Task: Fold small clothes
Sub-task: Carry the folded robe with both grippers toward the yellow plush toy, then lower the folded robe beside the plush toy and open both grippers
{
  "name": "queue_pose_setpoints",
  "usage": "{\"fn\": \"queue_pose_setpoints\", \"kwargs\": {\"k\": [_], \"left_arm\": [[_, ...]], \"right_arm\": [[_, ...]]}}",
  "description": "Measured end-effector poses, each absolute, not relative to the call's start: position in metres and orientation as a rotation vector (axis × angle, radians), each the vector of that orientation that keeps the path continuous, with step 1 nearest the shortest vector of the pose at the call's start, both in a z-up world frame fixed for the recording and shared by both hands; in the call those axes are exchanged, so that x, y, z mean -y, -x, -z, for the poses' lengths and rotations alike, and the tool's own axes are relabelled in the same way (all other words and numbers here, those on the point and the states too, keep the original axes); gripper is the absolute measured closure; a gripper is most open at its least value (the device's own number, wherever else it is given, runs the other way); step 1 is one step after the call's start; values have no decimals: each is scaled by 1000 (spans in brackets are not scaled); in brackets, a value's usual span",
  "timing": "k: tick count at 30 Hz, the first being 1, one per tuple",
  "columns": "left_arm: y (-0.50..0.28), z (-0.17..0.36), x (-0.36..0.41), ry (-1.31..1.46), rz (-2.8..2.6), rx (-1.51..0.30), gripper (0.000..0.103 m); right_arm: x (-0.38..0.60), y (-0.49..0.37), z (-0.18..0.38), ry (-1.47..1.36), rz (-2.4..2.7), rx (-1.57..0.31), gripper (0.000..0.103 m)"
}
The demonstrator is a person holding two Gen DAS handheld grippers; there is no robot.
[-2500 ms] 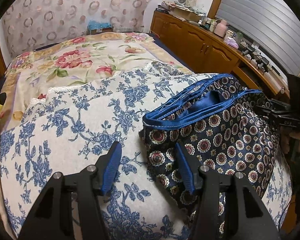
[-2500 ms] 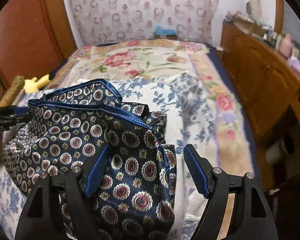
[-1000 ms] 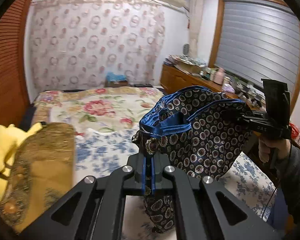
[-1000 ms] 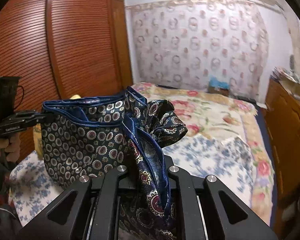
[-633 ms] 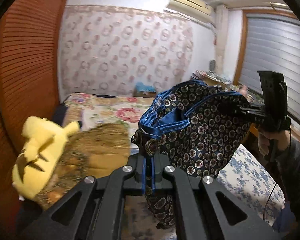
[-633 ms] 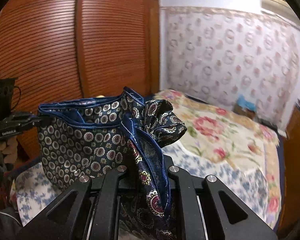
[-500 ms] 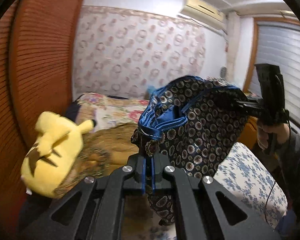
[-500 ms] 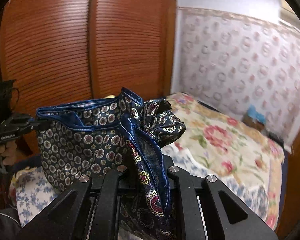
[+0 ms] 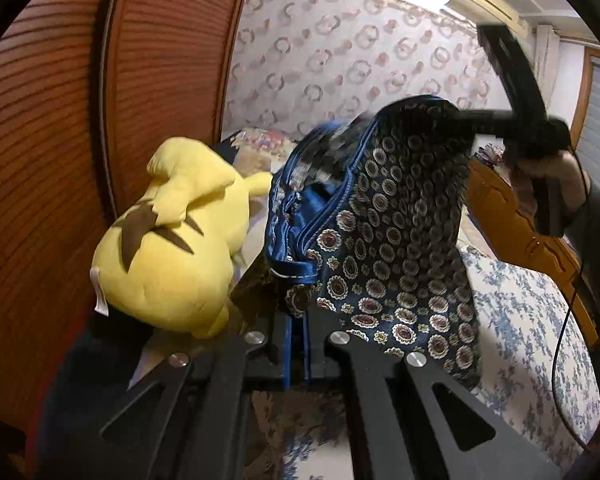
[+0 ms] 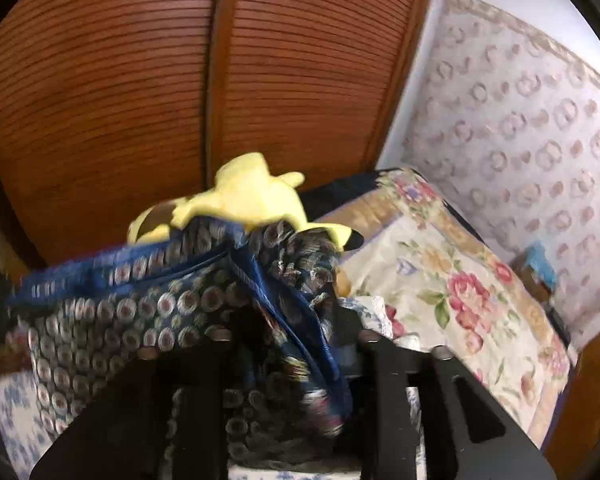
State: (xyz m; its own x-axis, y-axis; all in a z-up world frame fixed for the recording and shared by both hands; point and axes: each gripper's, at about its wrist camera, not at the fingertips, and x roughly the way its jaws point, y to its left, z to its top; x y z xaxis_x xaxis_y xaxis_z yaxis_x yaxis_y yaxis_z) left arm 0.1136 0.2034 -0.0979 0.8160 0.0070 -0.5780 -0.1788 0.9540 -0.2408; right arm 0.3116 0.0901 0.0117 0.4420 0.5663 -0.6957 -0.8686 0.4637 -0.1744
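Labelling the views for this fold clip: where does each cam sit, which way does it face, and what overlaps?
Left wrist: on the left claw, looking along its shut fingers at the patterned shorts they pinch, the yellow plush and wooden wardrobe; the right claw and the person's hand show.
Right wrist: on the right claw, jaws opening with the shorts between them, facing the wardrobe, plush and floral bedspread; blurred.
Shared: shorts, plush, wardrobe, bed.

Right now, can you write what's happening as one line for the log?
step: carrying shorts | left hand-held gripper: shut on patterned shorts | right hand-held gripper: jaws opening, shorts between them | nearby: yellow plush toy
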Motion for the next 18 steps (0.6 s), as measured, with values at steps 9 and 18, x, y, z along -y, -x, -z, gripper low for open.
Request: {"fn": "queue_pose_setpoints", "kwargs": {"k": [9, 18], "left_arm": [[-109, 96, -198, 269, -123, -625, 98], [-94, 73, -182, 196, -107, -585, 66]], "right_arm": [[-64, -313, -16, 471, -847, -582, 36], [-5, -269, -4, 358, -807, -618, 36]]}}
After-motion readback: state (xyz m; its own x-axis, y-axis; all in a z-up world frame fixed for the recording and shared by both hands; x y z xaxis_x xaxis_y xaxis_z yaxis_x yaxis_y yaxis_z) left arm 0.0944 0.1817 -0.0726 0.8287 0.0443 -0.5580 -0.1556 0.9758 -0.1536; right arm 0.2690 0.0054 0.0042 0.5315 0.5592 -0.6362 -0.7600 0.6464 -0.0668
